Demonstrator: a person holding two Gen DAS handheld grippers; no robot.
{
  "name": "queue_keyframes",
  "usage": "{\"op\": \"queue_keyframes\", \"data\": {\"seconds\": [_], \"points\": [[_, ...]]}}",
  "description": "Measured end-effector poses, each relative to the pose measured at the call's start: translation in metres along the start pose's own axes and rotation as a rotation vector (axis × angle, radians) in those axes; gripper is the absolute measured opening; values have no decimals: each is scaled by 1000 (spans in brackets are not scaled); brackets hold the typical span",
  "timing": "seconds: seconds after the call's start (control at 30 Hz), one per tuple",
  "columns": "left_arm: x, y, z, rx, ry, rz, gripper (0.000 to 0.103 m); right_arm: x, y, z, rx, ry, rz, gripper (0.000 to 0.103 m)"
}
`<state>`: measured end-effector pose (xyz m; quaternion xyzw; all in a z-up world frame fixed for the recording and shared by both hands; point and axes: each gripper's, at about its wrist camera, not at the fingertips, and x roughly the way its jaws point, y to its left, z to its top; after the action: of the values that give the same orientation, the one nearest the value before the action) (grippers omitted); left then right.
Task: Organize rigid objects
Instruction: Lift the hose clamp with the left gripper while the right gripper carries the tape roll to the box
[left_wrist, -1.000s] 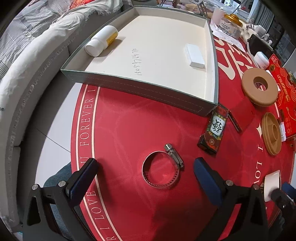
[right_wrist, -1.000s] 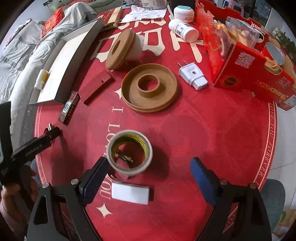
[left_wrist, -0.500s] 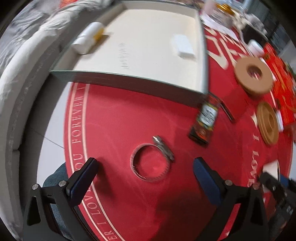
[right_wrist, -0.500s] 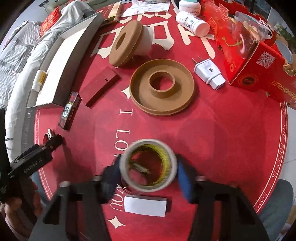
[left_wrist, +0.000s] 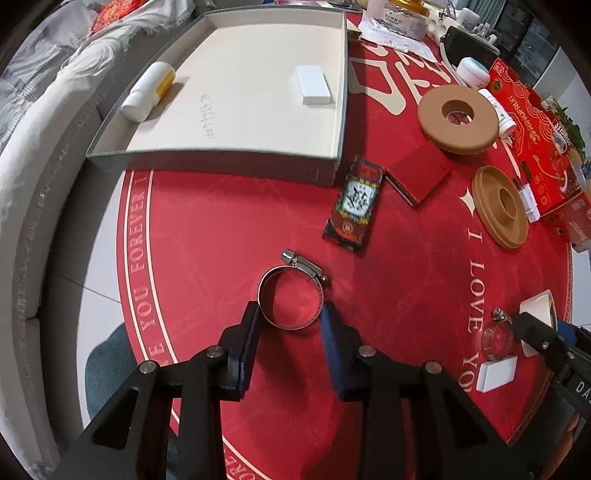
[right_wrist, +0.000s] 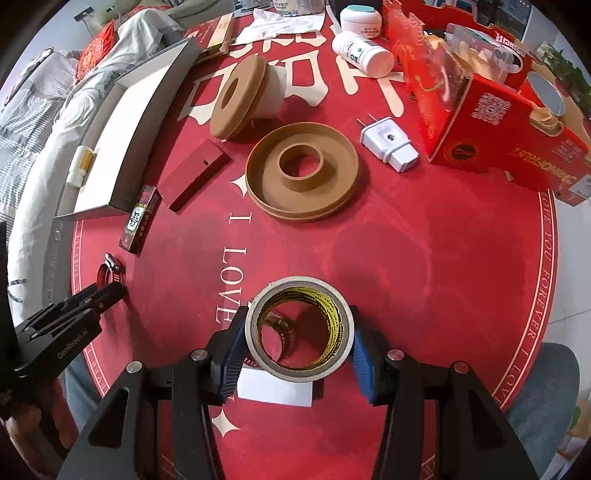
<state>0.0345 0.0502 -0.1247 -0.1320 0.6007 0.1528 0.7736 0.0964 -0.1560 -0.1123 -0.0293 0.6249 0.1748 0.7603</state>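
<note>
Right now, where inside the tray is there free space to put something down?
The tray floor is bare between the white bottle at its left wall and the white block near its right wall. Outside its right corner, small boxes crowd the mat.

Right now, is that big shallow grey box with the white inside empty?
No. The shallow grey box holds two things: a white bottle with a yellow label lying on its side and a small white block.

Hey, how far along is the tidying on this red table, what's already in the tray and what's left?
Done: a white bottle and a white block lie in the tray. In hand: the left gripper is closing on the hose clamp; the right gripper grips the tape roll. Left: the two brown spools, the plug adapter, the red case and the patterned box.
</note>
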Motion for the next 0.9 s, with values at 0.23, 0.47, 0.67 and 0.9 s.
{"op": "queue_keyframes", "data": {"seconds": [0.23, 0.47, 0.67, 0.9], "points": [[-5, 3, -14, -20, 15, -7, 35, -10, -7, -7, 19, -17, 15, 52], [-21, 5, -19, -15, -21, -14, 35, -15, -15, -15, 53, -15, 32, 52], [-38, 11, -18, -20, -56, -35, 29, -20, -12, -15, 45, -25, 25, 52], [-47, 18, -14, -22, -86, -53, 26, -27, 1, -11, 10, -39, 27, 52]]}}
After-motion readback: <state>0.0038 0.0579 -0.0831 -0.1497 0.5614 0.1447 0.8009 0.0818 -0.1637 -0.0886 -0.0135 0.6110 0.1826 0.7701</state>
